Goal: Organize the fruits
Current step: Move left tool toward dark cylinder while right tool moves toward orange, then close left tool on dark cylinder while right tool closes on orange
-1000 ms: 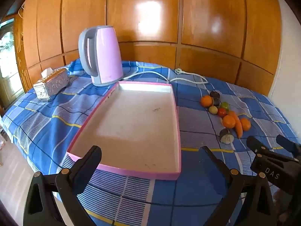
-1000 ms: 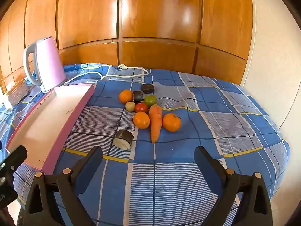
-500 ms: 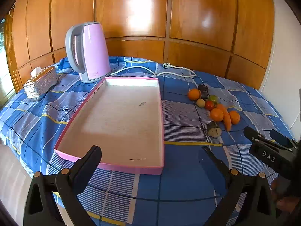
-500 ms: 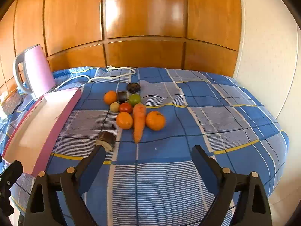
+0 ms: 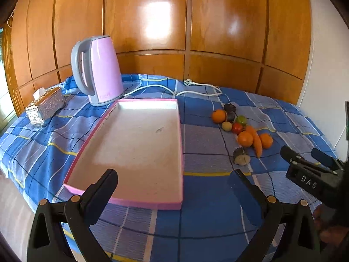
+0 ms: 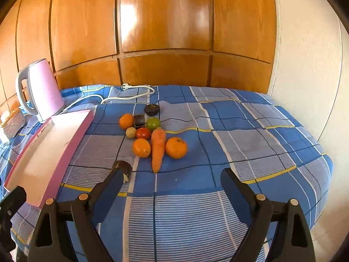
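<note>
The bed (image 6: pixel 250 135), covered in a blue plaid sheet, is carrying everything here, with wood panelling (image 6: pixel 165 32) standing behind its far edge. The pink tray (image 5: pixel 139 144) is lying flat toward the left side of the bed, and nothing is sitting inside it besides a few small smudges on its white floor. A pink kettle (image 5: pixel 99 69) is standing upright just past the tray's far left corner, its white cord (image 5: pixel 192 89) trailing along the far edge, and a silver tissue box (image 5: pixel 44 107) is sitting near the left edge.

The left gripper (image 5: pixel 174 182) is hovering low over the near end of the tray, jaws spread wide and holding nothing. The right gripper (image 6: pixel 171 180) is hovering over the near middle of the bed, also spread wide and holding nothing, pointing at the fruit pile. From the left wrist view its black body is showing at the right, above the sheet.

The fruit is sitting in a cluster right of the tray, well apart from it. A carrot (image 6: pixel 158 148) is lying with its tip toward the near edge, between two oranges (image 6: pixel 176 147) (image 6: pixel 141 147). Behind those, a red tomato (image 6: pixel 143 132), a green fruit (image 6: pixel 153 123), a small yellowish one (image 6: pixel 130 132) and a third orange (image 6: pixel 126 121) are bunching together with two dark pieces (image 6: pixel 152 109) I can't identify. Another dark piece (image 6: pixel 124 169) is lying alone, nearer, right by the right gripper's left fingertip.
</note>
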The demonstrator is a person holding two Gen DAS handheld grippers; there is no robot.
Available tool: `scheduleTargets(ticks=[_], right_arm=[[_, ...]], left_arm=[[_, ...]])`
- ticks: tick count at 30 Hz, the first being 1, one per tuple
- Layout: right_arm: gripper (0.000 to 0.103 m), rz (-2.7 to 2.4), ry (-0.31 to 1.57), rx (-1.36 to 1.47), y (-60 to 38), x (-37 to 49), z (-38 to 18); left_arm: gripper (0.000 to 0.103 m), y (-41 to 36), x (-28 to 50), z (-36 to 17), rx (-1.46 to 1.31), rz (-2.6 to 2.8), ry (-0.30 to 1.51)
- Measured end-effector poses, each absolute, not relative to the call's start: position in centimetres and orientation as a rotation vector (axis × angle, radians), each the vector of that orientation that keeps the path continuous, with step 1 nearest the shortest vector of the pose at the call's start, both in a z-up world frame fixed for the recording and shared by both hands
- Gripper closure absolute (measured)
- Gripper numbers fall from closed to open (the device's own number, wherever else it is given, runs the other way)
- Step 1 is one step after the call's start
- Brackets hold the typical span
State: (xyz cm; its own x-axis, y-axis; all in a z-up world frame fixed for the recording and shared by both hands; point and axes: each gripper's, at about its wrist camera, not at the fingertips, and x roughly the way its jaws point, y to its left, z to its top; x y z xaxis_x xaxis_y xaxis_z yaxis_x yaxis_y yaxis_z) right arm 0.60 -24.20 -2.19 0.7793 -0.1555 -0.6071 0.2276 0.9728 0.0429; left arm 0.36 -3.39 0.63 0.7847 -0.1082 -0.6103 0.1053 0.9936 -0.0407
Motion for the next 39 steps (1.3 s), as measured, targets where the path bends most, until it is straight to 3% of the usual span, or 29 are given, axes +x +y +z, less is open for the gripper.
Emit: scheduleTargets(ticks=[2, 9, 12, 22, 26, 39], right_arm=[[0.016, -0.211, 0.653, 0.111, -24.6, 1.2, -2.5], [0.057, -0.249, 0.686, 0.16, -26.9, 4.0, -3.8], [0.067, -0.252, 0.699, 0.203, -28.0, 5.4, -4.2], [0.067, -0.142, 0.717, 0.203, -28.6, 8.4, -5.2], [0.066, -0.128, 0.741, 0.211, -29.0, 9.4, -6.0], [0.06, -0.147, 0.761, 0.185, -29.0, 11.0, -7.1]], left_arm=[[0.0, -3.6, 1.1, 0.6, -0.034, -0.132, 0.675], [0.0, -6.8, 3.5, 0.1, -0.031, -0.185, 0.663], [0.0, -8.6, 4.6, -0.3, -0.041, -0.253, 0.663], [0.002, -12.6, 8.5, -3.2, -0.023, -0.337, 0.737], [0.021, -12.9, 9.5, -4.3, -0.038, -0.334, 0.762], [0.021, -12.1, 10.0, -5.5, -0.066, -0.332, 0.738]])
